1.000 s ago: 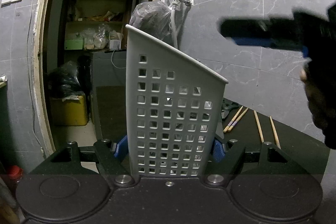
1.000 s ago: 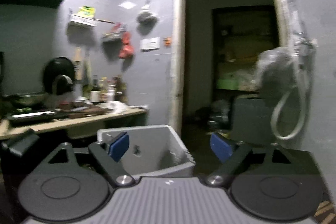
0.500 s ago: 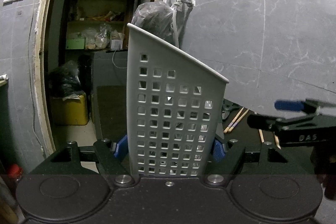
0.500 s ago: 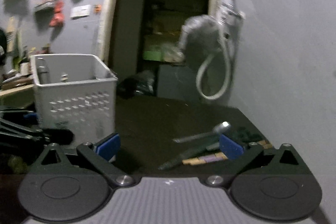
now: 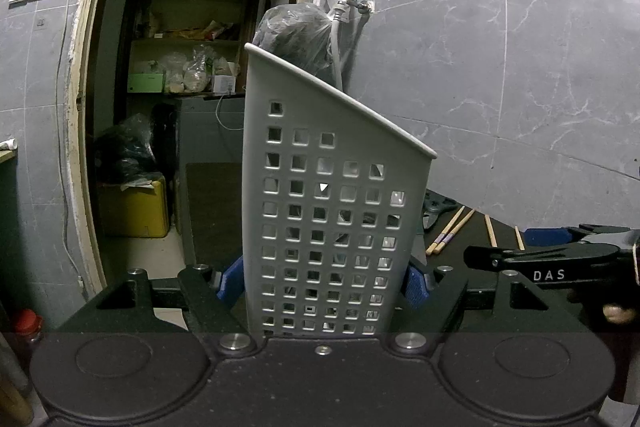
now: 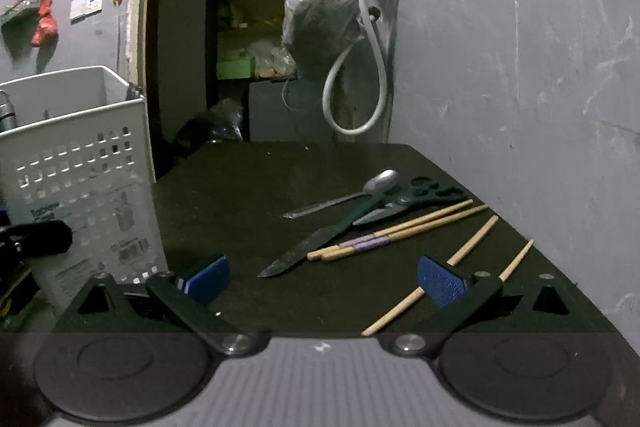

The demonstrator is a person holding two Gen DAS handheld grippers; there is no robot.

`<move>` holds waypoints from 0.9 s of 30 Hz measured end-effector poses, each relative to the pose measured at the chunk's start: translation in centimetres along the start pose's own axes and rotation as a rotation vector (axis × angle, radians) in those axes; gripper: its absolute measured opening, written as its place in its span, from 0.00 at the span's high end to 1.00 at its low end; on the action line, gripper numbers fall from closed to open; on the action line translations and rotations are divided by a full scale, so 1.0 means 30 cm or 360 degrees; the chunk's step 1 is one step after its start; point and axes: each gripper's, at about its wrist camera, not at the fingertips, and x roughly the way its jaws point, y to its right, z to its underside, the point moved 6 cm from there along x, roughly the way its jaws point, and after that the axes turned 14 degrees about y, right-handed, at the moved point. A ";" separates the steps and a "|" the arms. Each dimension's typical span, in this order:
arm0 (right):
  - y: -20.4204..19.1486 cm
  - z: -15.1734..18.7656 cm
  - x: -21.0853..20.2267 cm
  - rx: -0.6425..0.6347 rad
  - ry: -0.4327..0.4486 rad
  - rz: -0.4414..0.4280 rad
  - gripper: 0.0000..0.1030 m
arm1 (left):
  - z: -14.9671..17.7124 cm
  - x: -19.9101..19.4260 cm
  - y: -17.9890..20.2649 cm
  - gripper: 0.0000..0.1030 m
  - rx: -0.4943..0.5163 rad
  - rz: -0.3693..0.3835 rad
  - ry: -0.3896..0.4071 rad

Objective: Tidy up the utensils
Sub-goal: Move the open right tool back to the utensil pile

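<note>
Two grippers are in my hands, and going left to right across the right wrist view I start with the white perforated caddy (image 6: 80, 179) at the left edge of the frame, standing upright on the dark table (image 6: 248, 187). In the left wrist view the left gripper (image 5: 324, 283) has its blue pads pressed against the caddy's two sides low down, so it is clamped on it and steadying it. Moving toward the centre of the right wrist view, the utensils lie loose on the table: a dark knife (image 6: 316, 243) with its tip toward the lower middle, a metal spoon (image 6: 352, 193) just behind it, green-handled scissors (image 6: 416, 195) toward the right, a pair of chopsticks (image 6: 400, 231) crossing under the knife, and two more single chopsticks (image 6: 472, 245) at the lower right. The right gripper (image 6: 324, 279) hovers low over the table at the bottom of the frame, its fingers spread wide with nothing between them. I judge the step in hand to be the reach for the next utensil. The next move calls for lining the open fingers across one slim piece, likely the knife or the nearest chopstick, and closing on it without nudging its neighbours, which touch and overlap.
</note>
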 end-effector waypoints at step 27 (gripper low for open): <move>0.167 -0.143 0.546 0.0128 -0.0345 -0.0144 0.00 | 0.015 0.008 -0.004 0.25 -0.0032 0.0022 -0.0009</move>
